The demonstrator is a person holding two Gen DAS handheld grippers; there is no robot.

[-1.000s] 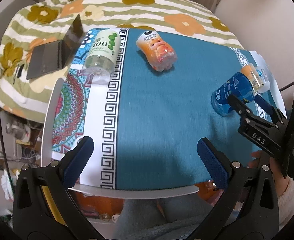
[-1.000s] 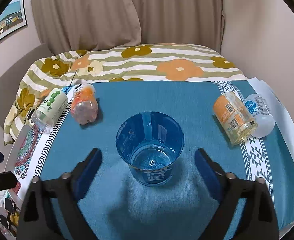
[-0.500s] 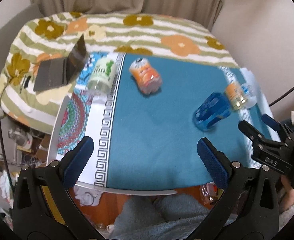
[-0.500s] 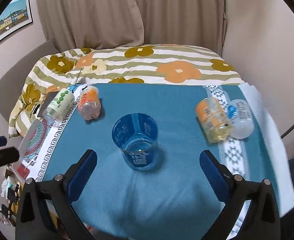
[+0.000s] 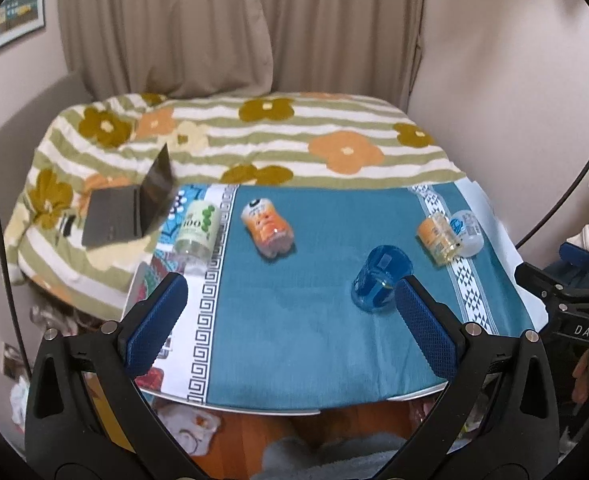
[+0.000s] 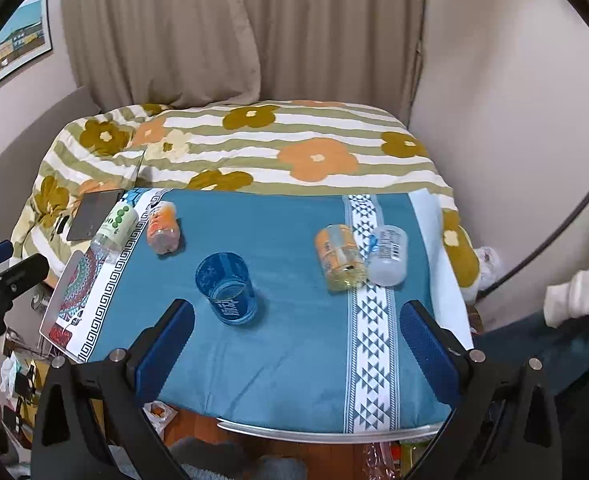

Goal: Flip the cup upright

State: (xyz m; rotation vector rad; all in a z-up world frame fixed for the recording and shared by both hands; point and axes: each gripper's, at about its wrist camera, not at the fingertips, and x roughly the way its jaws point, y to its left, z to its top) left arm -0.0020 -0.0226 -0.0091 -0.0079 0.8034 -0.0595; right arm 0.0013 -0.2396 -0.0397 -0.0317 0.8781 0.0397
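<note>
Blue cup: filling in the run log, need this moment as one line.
blue cup: upright on teal cloth | left gripper: open, empty | right gripper: open, empty

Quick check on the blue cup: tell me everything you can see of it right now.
The blue cup is translucent blue plastic or glass, with white print on its side and a thick clear base. It stands upright on the teal tablecloth, mouth up, and looks empty. Nothing touches it: both grippers are open and back from it, and the toppled bottles lie apart from it. In the left wrist view the cup sits partly behind that gripper's right fingertip.
</note>
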